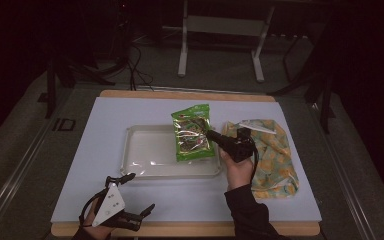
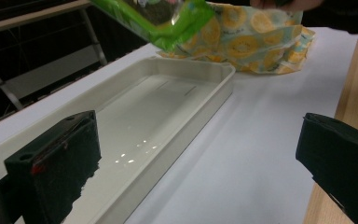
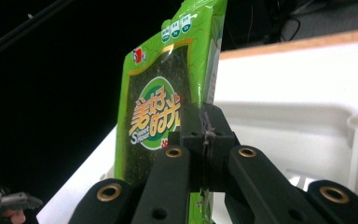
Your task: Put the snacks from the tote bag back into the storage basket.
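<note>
1. Left gripper rests near the table's front edge, jaws wide, holding nothing.
2. White tray lies mid-table.
3. Right gripper pinches the green packet above the tray's right end.
4. Yellow bag lies rightmost.

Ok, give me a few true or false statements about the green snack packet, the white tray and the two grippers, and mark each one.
1. The right gripper is clamped on the green foil snack packet. True.
2. The left gripper is holding the white plastic tray. False: its jaws are open, holding nothing, near the table's front edge.
3. The yellow lemon-print cloth bag lies inside the tray. False: it lies on the white mat, right of the tray.
4. The packet is lifted above the tray, not lying flat in it. True: the left gripper view shows it in the air.
5. The tray holds several packets. False: nothing lies inside it.
</note>
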Tool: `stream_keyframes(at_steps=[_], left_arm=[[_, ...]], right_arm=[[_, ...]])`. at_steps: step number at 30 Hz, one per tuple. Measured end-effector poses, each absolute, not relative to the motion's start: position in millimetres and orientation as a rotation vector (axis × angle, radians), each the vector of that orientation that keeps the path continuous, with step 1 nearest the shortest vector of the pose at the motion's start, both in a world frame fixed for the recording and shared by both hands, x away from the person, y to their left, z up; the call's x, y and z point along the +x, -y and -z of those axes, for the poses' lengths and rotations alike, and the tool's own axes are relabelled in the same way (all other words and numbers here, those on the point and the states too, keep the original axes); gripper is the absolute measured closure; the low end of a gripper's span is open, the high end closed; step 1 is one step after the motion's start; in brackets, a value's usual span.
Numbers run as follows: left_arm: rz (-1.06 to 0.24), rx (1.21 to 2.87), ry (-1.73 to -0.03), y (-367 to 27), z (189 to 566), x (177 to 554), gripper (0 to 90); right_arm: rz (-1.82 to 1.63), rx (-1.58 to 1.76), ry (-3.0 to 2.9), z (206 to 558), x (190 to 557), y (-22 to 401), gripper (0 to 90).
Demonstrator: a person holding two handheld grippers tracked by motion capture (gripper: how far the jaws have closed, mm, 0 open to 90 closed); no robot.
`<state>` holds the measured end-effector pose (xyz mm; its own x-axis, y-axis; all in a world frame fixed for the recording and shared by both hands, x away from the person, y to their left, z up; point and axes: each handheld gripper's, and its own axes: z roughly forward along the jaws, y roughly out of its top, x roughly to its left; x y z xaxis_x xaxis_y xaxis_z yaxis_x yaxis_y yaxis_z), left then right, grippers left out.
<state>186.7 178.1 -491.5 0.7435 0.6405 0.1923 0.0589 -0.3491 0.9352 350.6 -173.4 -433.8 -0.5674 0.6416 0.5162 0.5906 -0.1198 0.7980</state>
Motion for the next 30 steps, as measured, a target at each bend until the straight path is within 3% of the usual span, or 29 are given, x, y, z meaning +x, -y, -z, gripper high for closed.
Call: stream_keyframes(at_steps=[30], left_arm=[[-0.665,1.856,-0.534,-177.5,492.0,186.9,0.4]], right_arm=[[-1.746,1.735,-2.033,508.5,350.6,171.0,89.0]])
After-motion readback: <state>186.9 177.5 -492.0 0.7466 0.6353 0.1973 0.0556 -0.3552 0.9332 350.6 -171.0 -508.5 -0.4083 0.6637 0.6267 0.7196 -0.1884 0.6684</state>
